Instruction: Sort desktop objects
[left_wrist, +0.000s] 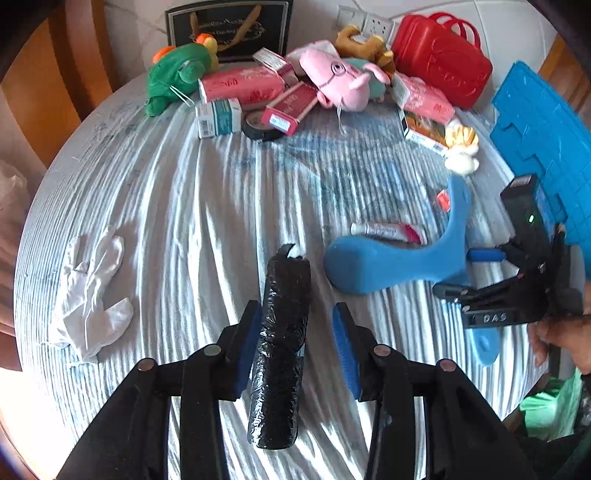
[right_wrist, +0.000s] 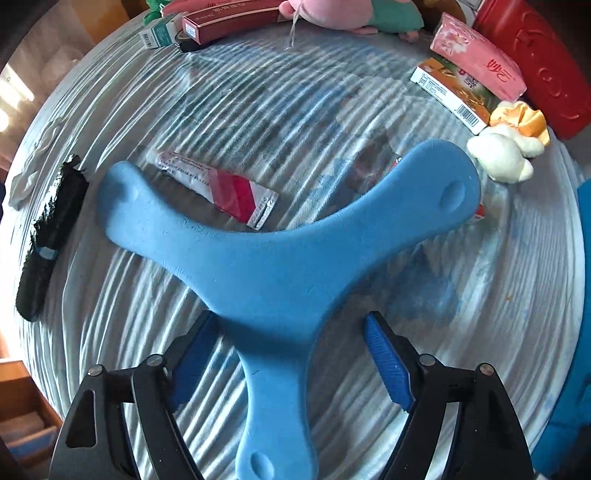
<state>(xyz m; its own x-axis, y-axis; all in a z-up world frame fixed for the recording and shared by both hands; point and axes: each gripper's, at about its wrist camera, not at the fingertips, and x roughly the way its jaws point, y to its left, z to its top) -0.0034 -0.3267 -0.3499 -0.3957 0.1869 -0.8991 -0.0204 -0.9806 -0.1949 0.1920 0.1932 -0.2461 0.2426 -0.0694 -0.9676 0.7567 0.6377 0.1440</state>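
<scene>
Black wrapped roll between left gripper jaws, narrow, right pad apart | blue three-armed foam piece between right gripper jaws, wide, untouched | centre each before squeezing

Both wrist views close above the surface, aimed steeply downward past own claw fingers. Shared: blue three-armed foam piece, black roll, red-and-white tube, clutter along upper frame.
</scene>
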